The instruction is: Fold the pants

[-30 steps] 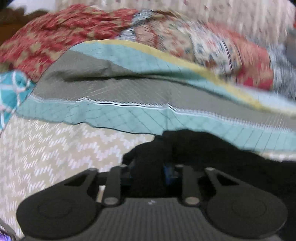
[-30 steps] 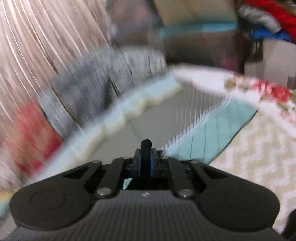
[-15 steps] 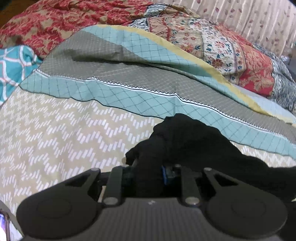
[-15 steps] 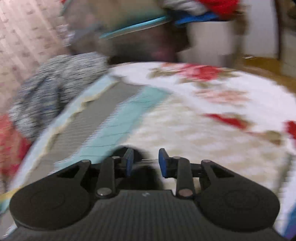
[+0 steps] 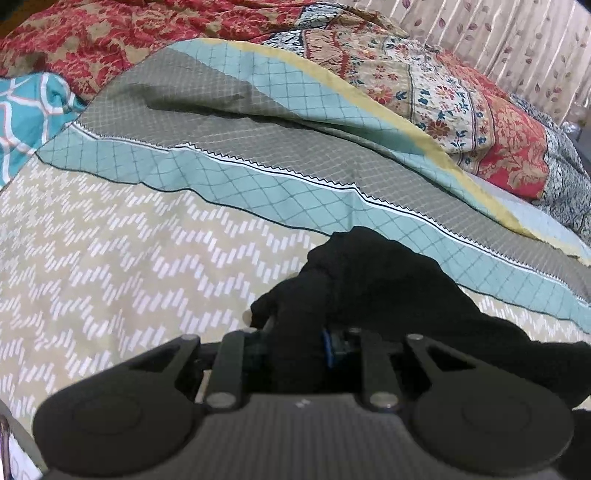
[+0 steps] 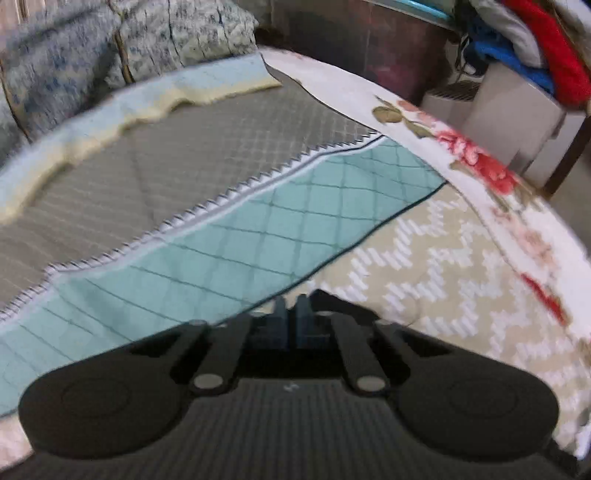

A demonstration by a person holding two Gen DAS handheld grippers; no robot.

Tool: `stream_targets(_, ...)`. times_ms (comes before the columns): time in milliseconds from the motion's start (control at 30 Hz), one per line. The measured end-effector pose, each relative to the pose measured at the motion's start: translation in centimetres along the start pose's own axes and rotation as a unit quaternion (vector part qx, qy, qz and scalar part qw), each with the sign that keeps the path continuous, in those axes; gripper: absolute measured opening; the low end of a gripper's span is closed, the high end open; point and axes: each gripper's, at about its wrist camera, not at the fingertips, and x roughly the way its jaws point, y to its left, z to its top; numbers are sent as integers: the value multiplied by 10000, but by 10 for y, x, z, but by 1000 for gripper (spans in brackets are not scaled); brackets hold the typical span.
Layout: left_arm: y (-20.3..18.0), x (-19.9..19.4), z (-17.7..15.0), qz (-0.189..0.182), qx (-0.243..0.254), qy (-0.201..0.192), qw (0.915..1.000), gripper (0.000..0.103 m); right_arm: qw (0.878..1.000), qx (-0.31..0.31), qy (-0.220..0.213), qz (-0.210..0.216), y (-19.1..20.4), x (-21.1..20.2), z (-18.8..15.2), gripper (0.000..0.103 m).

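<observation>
The black pants [image 5: 388,280] lie bunched on the beige zigzag bedcover [image 5: 110,258], trailing off to the right. My left gripper [image 5: 291,332] is shut on a thick fold of them, and the cloth hides its fingertips. In the right wrist view, my right gripper [image 6: 291,306] points down at the bed with its blue pads pressed together. A thin edge of the black pants [image 6: 343,308] shows at its tips and spreads to their right. How much cloth sits between the pads is hidden.
A teal and grey sheet [image 5: 258,177] crosses the bed beyond the pants. Red patterned quilts [image 5: 92,33] are heaped behind it. A floral sheet [image 6: 480,158] marks the bed's right edge, with white boxes [image 6: 498,110] and piled clothes [image 6: 535,37] past it.
My right gripper opened, swung down toward the bed, and shut again at the black cloth. The left gripper kept its hold and barely moved.
</observation>
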Motion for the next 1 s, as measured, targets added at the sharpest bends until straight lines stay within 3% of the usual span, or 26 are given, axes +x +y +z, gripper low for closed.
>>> stream_targets(100,6,-8,3,-97,-195,-91,9997,19,9974,439,-350,446,-8,-27,14,5)
stream_targets(167,10,-15,7,-194,-333,-186,9991,19,9880,873,-755,1031,-17,-52,33,5)
stream_targets(200,12,-19,9,-241,-423,-243,9985,19,9786,1126,-1032,1378,-24,-68,41,5)
stream_targets(300,20,-33,12,-375,-675,-427,9961,19,9320,1891,-1901,2437,-58,-113,59,3)
stream_targets(367,22,-35,10,-393,-706,-452,9957,19,9182,2135,-2099,2595,-77,-125,60,3)
stream_targets(433,23,-28,6,-334,-692,-363,9964,19,9244,2181,-2017,2394,-91,-116,53,2)
stream_targets(467,23,-24,4,-279,-701,-289,9967,19,9333,2160,-1913,2137,-97,-105,46,2)
stream_targets(533,21,-13,-1,-150,-706,-142,9973,19,9508,2110,-1780,1408,-107,-84,30,2)
stream_targets(633,20,-4,-6,-69,-662,-32,9978,19,9732,1962,-1151,329,-116,-43,6,8)
stream_targets(667,19,-3,-6,-57,-630,-29,9980,19,9753,1931,-1001,388,-118,-35,3,8)
stream_targets(800,16,0,-5,-4,-567,-36,9984,21,9785,1343,-1124,1087,-87,-43,10,12)
stream_targets(867,16,2,-5,36,-576,-6,9983,34,9802,943,-1042,1397,-57,-48,19,24)
stream_targets(900,17,2,-5,37,-599,-19,9982,35,9810,744,-977,1504,-43,-48,23,32)
stream_targets(933,18,1,-4,16,-632,-44,9980,35,9819,547,-883,1583,-27,-46,25,47)
stream_targets(1000,20,-8,-1,-130,-755,-209,9968,43,9848,223,-709,1567,2,-36,29,50)
